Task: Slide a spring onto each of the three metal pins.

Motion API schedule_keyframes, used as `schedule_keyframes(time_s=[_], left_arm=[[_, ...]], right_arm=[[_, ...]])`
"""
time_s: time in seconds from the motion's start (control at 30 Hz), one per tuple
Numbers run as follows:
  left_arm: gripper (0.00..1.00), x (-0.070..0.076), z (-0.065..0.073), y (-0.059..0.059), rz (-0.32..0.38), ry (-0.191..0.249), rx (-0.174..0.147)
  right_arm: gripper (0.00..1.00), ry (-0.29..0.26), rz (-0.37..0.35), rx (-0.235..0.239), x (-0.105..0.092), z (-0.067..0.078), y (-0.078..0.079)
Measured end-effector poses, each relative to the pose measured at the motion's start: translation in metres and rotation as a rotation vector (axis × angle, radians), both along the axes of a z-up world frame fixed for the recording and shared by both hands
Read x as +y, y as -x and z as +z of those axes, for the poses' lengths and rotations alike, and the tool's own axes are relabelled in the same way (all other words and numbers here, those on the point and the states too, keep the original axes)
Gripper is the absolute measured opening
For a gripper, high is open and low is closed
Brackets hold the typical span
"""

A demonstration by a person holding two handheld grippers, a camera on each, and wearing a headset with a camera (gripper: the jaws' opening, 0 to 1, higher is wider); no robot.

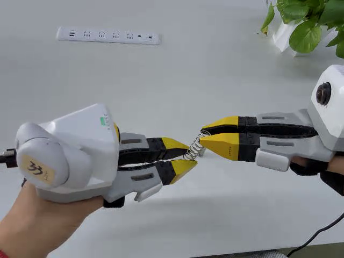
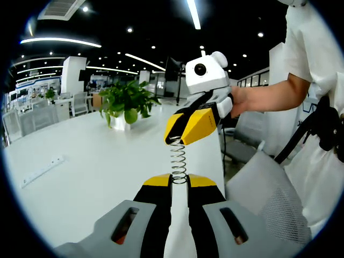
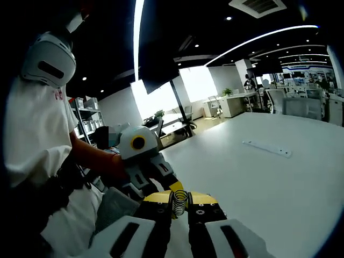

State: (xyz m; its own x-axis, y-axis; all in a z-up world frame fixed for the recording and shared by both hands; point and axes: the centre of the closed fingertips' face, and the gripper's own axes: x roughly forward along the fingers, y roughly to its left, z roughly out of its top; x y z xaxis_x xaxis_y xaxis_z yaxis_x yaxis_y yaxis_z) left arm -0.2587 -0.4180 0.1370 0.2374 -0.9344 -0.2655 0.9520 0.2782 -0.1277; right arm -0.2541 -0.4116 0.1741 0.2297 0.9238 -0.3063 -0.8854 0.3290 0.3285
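White surface (image 1: 177, 80) carries a power strip (image 1: 108, 35) at far left. Left gripper (image 1: 189, 156) is held above the surface, jaws closed on one end of the spring (image 1: 194, 147). The spring is held clear of the surface and bridges the two grippers. Right gripper (image 1: 202, 135) meets it tip to tip, jaws closed on the other end. Potted plant (image 1: 306, 21) stands at far right.

The left tool (image 1: 188, 159) and right tool (image 1: 206, 137) each have yellow tips, black jaws and pale grey-white bodies. The spring (image 1: 193, 148) is silver. The bench (image 1: 177, 80) is off-white. The power strip (image 1: 107, 35), upper left, is white. The plant (image 1: 303, 21), upper right, is green in a white pot (image 1: 282, 36).
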Motion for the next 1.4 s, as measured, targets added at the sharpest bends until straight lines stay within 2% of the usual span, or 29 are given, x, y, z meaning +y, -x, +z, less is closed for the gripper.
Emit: schedule_keyframes(time_s=[0.87,1.0,1.07,1.23,1.33,1.4], left_arm=[[0.06,-0.002,0.004,0.003,-0.019,0.027,-0.005],[0.06,-0.003,0.005,0.003,-0.018,0.032,-0.006],[0.06,-0.003,0.005,0.003,-0.018,0.034,-0.007],[0.06,-0.002,0.005,0.003,-0.016,0.040,-0.007],[0.06,-0.002,0.005,0.004,-0.016,0.043,-0.010],[0.06,-0.003,0.005,0.004,-0.018,0.041,-0.011]], right_arm=[[0.07,0.069,0.074,-0.032,0.006,0.004,0.005],[0.11,0.079,0.091,-0.018,0.007,0.004,0.007],[0.13,0.107,0.115,-0.027,0.005,0.001,0.008],[0.17,0.221,0.217,-0.062,-0.002,0.000,0.007],[0.19,0.290,0.298,-0.080,-0.002,-0.001,0.009],[0.22,0.363,0.370,-0.105,-0.003,-0.002,0.011]])
